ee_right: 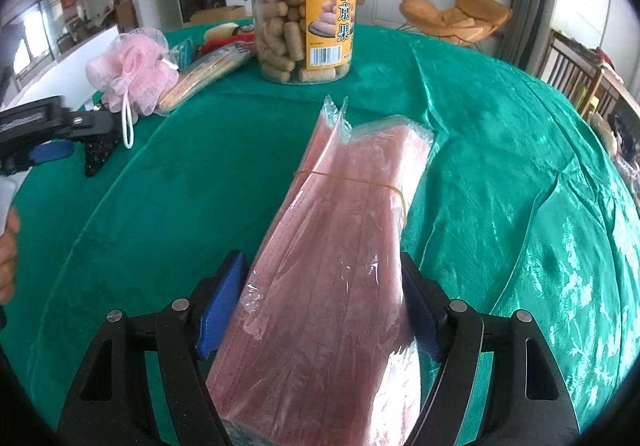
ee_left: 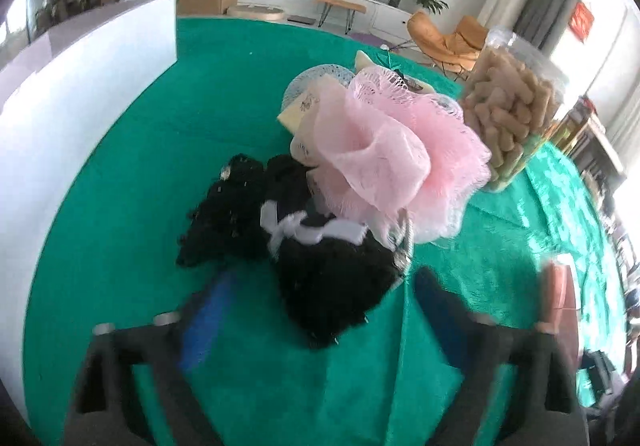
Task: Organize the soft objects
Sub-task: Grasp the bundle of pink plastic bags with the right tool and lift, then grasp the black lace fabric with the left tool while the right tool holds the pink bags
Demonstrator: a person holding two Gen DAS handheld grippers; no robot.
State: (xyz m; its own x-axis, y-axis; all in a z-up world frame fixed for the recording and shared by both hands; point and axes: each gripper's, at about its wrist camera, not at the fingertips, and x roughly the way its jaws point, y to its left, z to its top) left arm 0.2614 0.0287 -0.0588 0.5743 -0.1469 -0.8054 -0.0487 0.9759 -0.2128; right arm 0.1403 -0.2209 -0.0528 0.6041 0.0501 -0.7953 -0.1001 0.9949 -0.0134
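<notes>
The black fuzzy knitted bundle with a white ribbon bow [ee_left: 320,266] lies on the green satin tablecloth [ee_left: 120,205], its near end between the left gripper [ee_left: 320,298] fingers, and blur makes it impossible to tell whether the blue pads press on it. Just beyond the fingertips, a pink mesh bath pouf [ee_left: 400,157] sits against the bundle's far side, with a clear plastic jar of tan puffed snack sticks [ee_left: 516,113] further off to the right. Only the right wrist view shows the flat stack of pink face masks in clear plastic, banded with a rubber band [ee_right: 340,246]: it lies lengthwise between the right gripper [ee_right: 324,306] fingers, jaws parted, left blue pad [ee_right: 222,310] just clear of the wrapper, right one at its edge. The stack's near end is cut off under the gripper. The same view catches the left gripper from the side, far left, black bundle at its tip. Behind the pouf, some packets are too crowded to make out.
</notes>
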